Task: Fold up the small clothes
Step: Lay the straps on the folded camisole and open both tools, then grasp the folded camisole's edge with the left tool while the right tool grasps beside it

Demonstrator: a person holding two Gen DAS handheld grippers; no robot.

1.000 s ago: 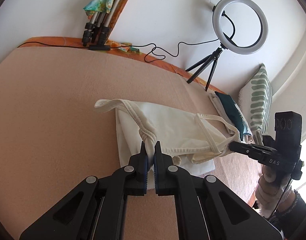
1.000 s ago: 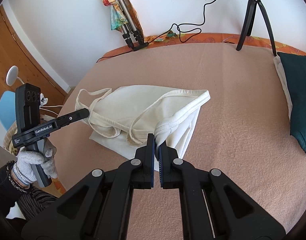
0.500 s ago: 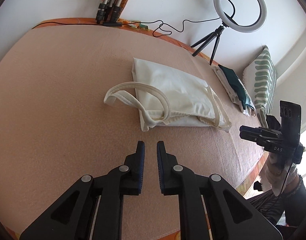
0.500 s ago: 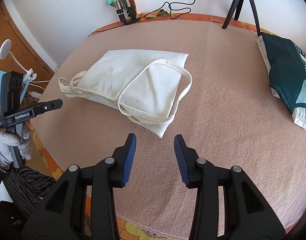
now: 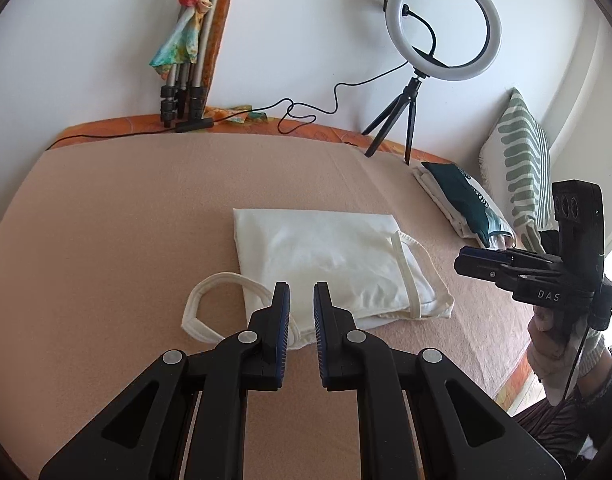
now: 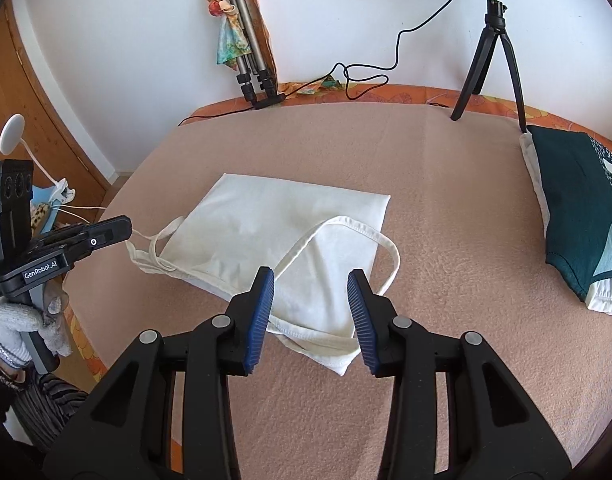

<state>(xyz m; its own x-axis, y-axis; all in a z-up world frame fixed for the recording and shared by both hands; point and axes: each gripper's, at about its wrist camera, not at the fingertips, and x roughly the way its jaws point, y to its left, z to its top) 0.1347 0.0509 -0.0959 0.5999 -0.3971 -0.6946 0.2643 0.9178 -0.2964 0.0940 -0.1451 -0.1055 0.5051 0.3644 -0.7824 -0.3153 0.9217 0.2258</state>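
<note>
A cream sleeveless top [image 5: 326, 256] [image 6: 266, 220] lies folded flat on the pink blanket [image 5: 106, 220]. One strap loop [image 5: 210, 284] sticks out at its left side, and another strap [image 6: 386, 240] curves over its right edge. My left gripper [image 5: 301, 286] hovers above the top's near edge, its jaws a small gap apart with nothing between them. My right gripper [image 6: 311, 272] hangs over the near right corner, open wider and empty. Each gripper also shows in the other's view, the right gripper [image 5: 460, 262] and the left gripper [image 6: 126, 229], both held in gloved hands.
A folded dark green garment [image 5: 462, 200] [image 6: 574, 208] lies on white cloth at the right. Behind it is a striped pillow [image 5: 522, 168]. A ring light on a small tripod [image 5: 442, 24], a folded tripod [image 5: 182, 80] and a black cable [image 5: 306, 114] line the far wall.
Both grippers were shut on the top's near edge a second ago. They have let go, opened and drawn back upward; the top now lies folded on the blanket.
</note>
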